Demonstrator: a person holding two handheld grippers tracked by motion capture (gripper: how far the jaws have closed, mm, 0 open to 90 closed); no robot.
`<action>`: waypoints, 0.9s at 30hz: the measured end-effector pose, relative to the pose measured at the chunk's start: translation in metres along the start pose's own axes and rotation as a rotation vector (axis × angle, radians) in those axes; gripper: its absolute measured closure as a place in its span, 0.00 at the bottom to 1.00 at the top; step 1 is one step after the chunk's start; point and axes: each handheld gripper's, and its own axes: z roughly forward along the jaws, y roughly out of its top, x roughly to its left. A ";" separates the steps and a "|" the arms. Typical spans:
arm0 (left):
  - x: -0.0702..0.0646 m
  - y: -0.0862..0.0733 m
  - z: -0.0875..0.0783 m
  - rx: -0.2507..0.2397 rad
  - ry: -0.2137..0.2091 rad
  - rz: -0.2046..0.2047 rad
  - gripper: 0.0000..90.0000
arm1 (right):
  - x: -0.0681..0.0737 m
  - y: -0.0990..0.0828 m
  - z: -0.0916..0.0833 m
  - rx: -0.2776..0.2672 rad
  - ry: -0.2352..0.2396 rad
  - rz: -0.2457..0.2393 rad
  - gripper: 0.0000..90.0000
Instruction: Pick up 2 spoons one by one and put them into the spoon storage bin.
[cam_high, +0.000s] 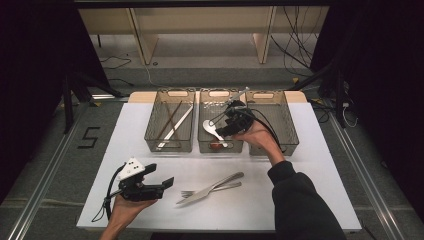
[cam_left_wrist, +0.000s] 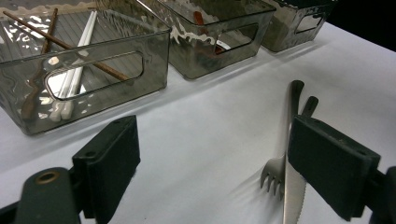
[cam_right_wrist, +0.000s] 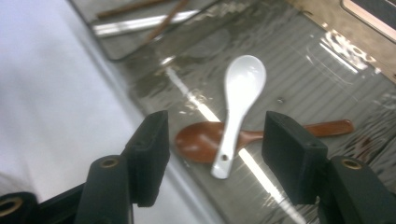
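Nearest the desk's front edge, the left gripper (cam_high: 159, 186) rests with jaws spread and empty, beside the fork (cam_high: 200, 191) and knife (cam_high: 210, 188). Farther right, the right gripper (cam_right_wrist: 212, 140) hangs released over the middle bin (cam_high: 220, 147). Its white spoon (cam_right_wrist: 239, 107) lies below the fingers, untouched, across a brown spoon (cam_right_wrist: 205, 142). A careless withdrawal could clip the bin wall.

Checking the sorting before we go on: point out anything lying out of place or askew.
The fork and knife lie crossed on the table, outside the bins. In the middle bin the white spoon rests across the brown spoon.
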 end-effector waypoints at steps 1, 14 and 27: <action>0.000 0.000 0.000 -0.001 0.001 0.000 0.18 | 0.003 -0.002 -0.003 -0.009 0.007 -0.014 0.44; 0.000 0.000 0.000 -0.001 0.003 -0.005 0.18 | 0.047 -0.032 -0.018 0.015 0.091 -0.154 0.41; -0.001 0.003 0.002 -0.007 0.000 -0.002 0.18 | 0.069 -0.057 -0.003 0.076 0.145 -0.219 0.40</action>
